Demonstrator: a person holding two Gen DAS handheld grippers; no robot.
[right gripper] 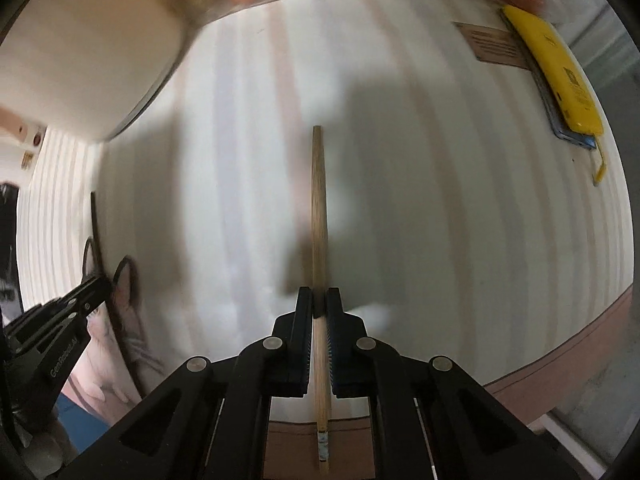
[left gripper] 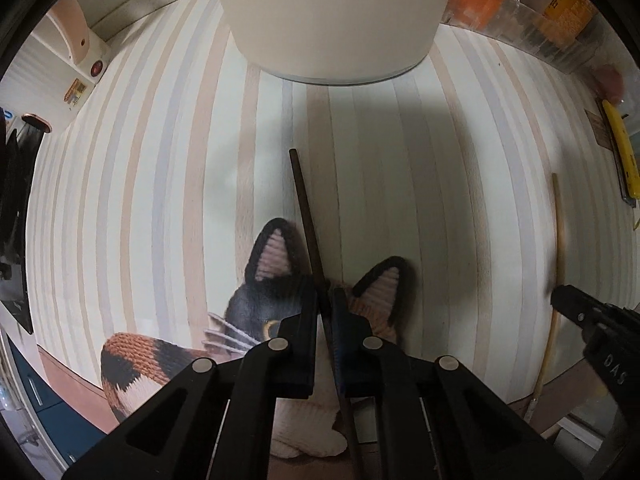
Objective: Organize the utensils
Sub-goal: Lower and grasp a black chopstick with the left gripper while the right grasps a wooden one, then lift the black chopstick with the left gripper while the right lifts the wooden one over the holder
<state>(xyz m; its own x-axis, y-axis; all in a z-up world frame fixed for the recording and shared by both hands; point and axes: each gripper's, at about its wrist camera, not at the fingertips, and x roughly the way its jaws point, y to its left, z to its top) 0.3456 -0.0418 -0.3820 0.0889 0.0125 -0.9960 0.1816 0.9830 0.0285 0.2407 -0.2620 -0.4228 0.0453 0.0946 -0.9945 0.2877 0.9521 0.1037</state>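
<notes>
My left gripper (left gripper: pixel 326 300) is shut on a dark brown chopstick (left gripper: pixel 306 216) that points forward over the striped table mat (left gripper: pixel 160 200). My right gripper (right gripper: pixel 319 300) is shut on a light wooden chopstick (right gripper: pixel 319 200), also pointing forward. A cream cylindrical holder (left gripper: pixel 332 16) stands ahead of the left gripper; it also shows at the upper left of the right wrist view (right gripper: pixel 80 64). The right gripper (left gripper: pixel 576 308) with its light chopstick (left gripper: pixel 558 232) shows at the right of the left wrist view. The left gripper (right gripper: pixel 94 286) shows at the left of the right wrist view.
A cat picture (left gripper: pixel 264 300) is printed on the mat under the left gripper. A yellow phone-like object (right gripper: pixel 556 76) lies at the mat's far right. Clear containers with orange packets (left gripper: pixel 520 4) stand behind. A small appliance (left gripper: pixel 80 44) sits at the far left.
</notes>
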